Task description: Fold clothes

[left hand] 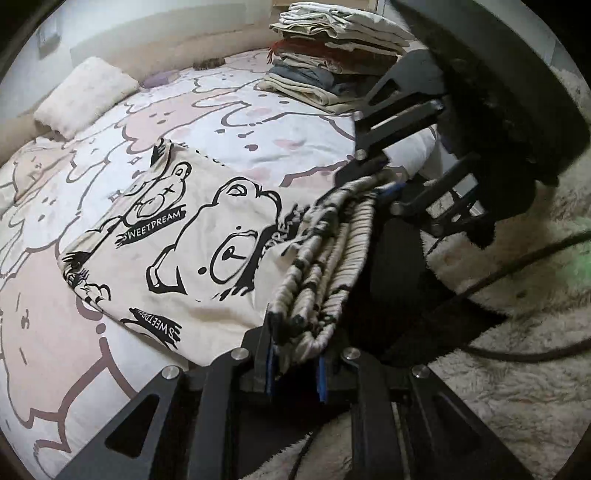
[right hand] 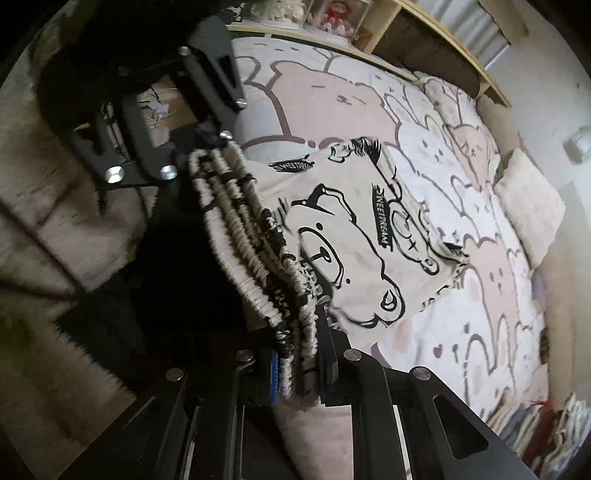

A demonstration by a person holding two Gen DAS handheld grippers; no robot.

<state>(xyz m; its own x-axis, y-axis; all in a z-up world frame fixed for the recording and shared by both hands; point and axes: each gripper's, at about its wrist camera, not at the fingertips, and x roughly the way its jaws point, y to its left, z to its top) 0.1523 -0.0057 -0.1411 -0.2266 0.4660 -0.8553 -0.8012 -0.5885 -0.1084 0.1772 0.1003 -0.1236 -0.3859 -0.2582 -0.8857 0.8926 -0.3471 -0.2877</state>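
Cream printed shorts [left hand: 192,243] with black bear drawings and "SWEETDREAM" banners lie folded on the bed, legs stretched away from me. The ribbed elastic waistband [left hand: 325,266] hangs bunched at the bed's edge between both grippers. My left gripper [left hand: 295,354] is shut on one end of the waistband. The right gripper [left hand: 384,184] pinches the other end. In the right wrist view the right gripper [right hand: 299,373] is shut on the waistband [right hand: 258,251], the shorts [right hand: 369,236] spread beyond, and the left gripper [right hand: 207,144] holds the far end.
A stack of folded clothes [left hand: 332,55] sits at the bed's far corner. A fluffy white pillow [left hand: 85,96] lies at the headboard side. The bedsheet [left hand: 258,122] has pink bear prints. A shaggy rug [left hand: 517,369] with a black cable [left hand: 517,258] lies beside the bed. A wooden shelf [right hand: 424,33] borders the bed.
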